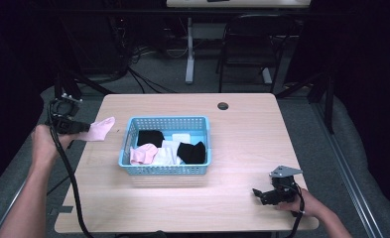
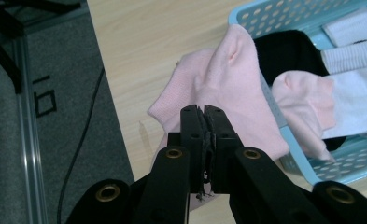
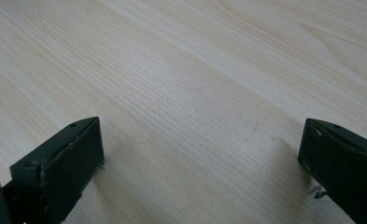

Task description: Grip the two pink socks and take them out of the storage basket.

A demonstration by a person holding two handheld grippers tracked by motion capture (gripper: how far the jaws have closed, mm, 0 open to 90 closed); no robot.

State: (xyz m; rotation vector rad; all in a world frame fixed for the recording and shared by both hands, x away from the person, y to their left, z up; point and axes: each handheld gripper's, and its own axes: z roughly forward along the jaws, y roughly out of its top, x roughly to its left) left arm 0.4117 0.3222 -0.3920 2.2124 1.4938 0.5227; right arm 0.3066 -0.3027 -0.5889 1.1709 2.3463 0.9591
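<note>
Jaws of the left gripper point(image 1: 81, 127) are pressed together on a pale pink sock point(image 1: 99, 130), held just above the table's left edge at the left of the high view. In the left gripper view the sock point(image 2: 218, 98) is soft, rumpled knit, draping past the black jaws toward a light blue perforated basket point(image 2: 307, 163). The basket point(image 1: 165, 169) sits at centre frame in the high view, holding another pink sock point(image 1: 143, 154), black socks point(image 1: 191, 151) and white socks point(image 1: 168, 152). At lower right, the right gripper point(image 1: 263, 195) rests low over the wooden table point(image 1: 242, 129), its jaws spread wide with nothing between them.
</note>
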